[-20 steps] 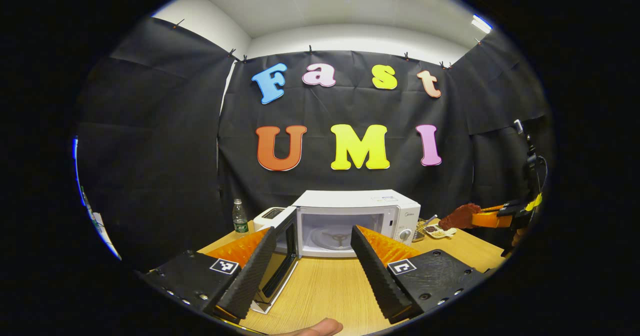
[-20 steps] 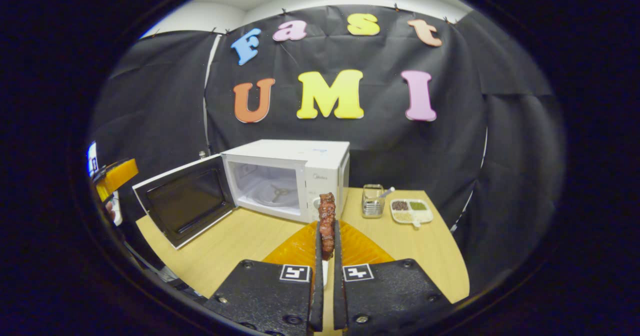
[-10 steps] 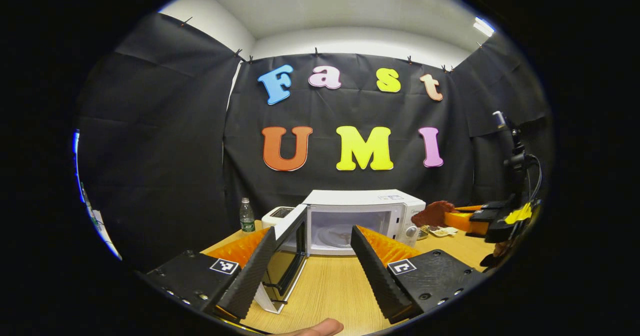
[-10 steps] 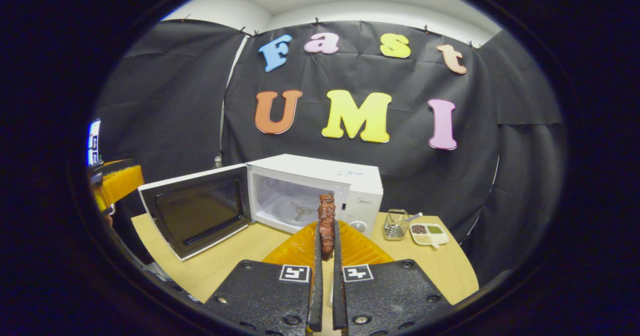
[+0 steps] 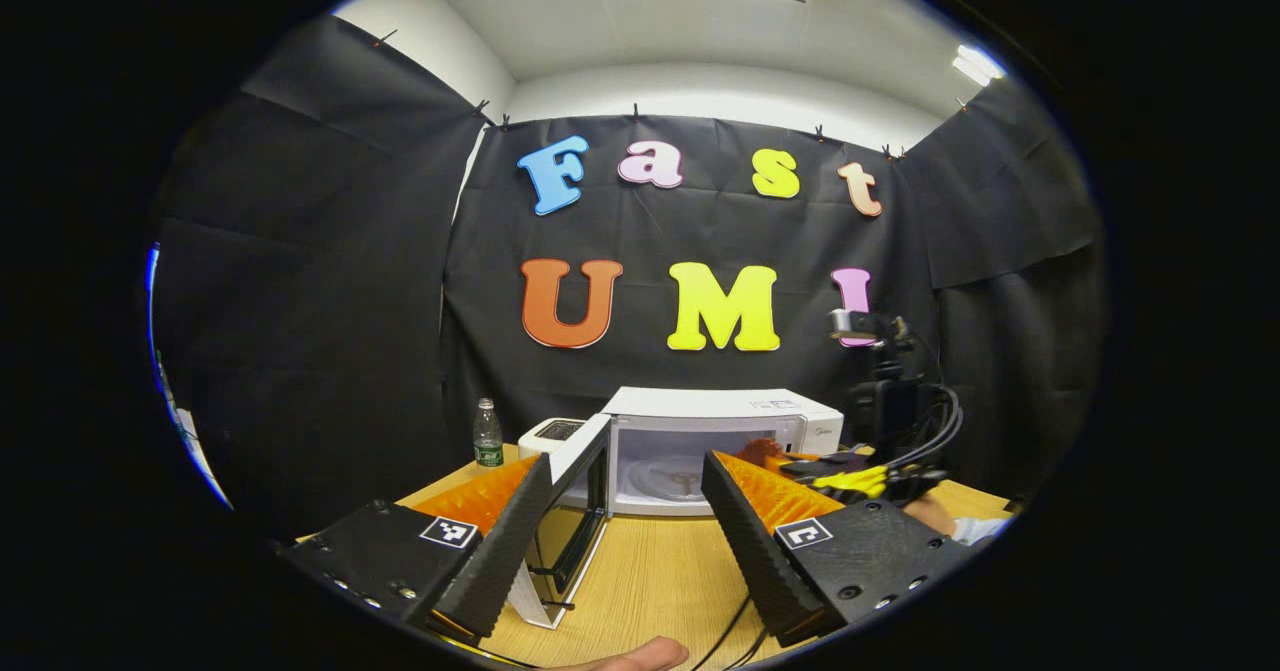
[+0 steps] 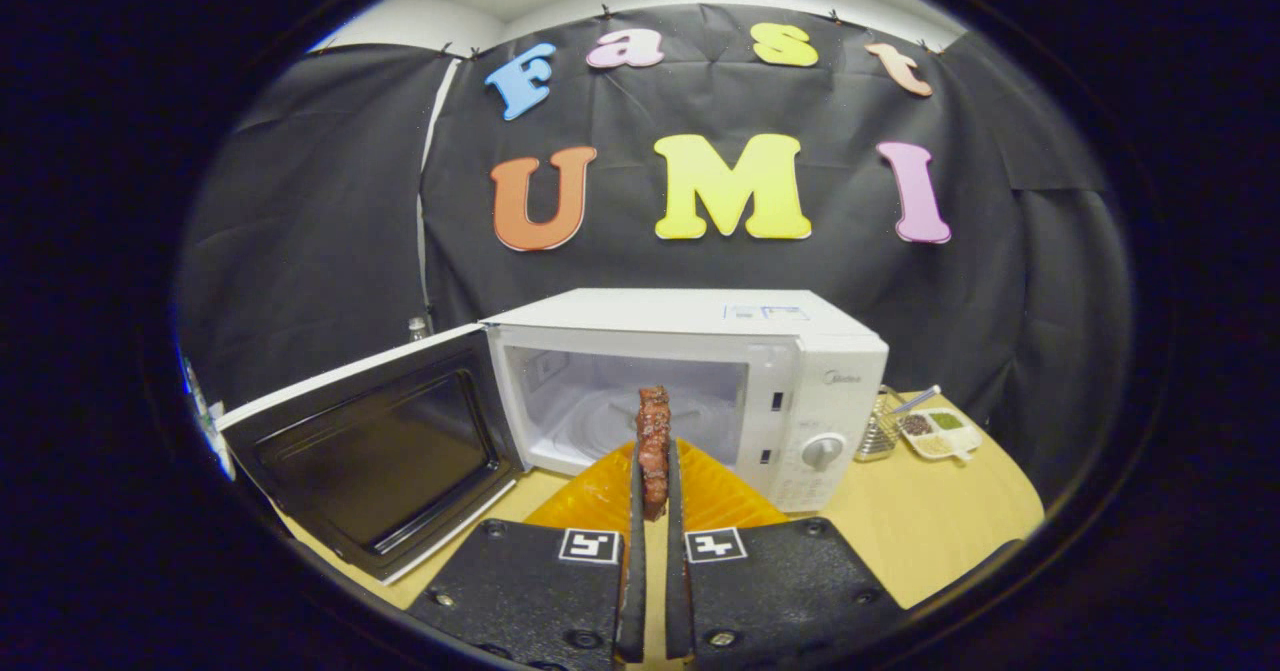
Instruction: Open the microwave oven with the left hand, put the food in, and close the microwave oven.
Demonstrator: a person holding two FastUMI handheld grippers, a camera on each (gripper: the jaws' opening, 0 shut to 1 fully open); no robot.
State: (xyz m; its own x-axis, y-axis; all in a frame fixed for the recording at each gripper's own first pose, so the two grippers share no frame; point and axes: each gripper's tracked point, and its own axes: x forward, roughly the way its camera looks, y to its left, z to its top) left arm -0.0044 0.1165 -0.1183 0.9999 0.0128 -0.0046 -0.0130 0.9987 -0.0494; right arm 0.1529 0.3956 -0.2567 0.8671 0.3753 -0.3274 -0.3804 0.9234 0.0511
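Microwave (image 6: 690,371) door (image 6: 375,456) standing open; right gripper (image 6: 652,511) jaws clamping food (image 6: 654,441) ahead of cavity; left gripper (image 5: 610,511) jaws apart, idling. Placing, closing remaining.

The left gripper view looks from farther back, low over the pale wooden bench (image 5: 650,571), straight at the white box-shaped microwave oven (image 5: 720,413). The right gripper view sits nearer, facing its open cavity (image 6: 640,401). Both share oven, bench and black cloth wall.

black cloth walls (image 5: 320,281), white ceiling (image 5: 700,31), wooden table (image 5: 650,581).
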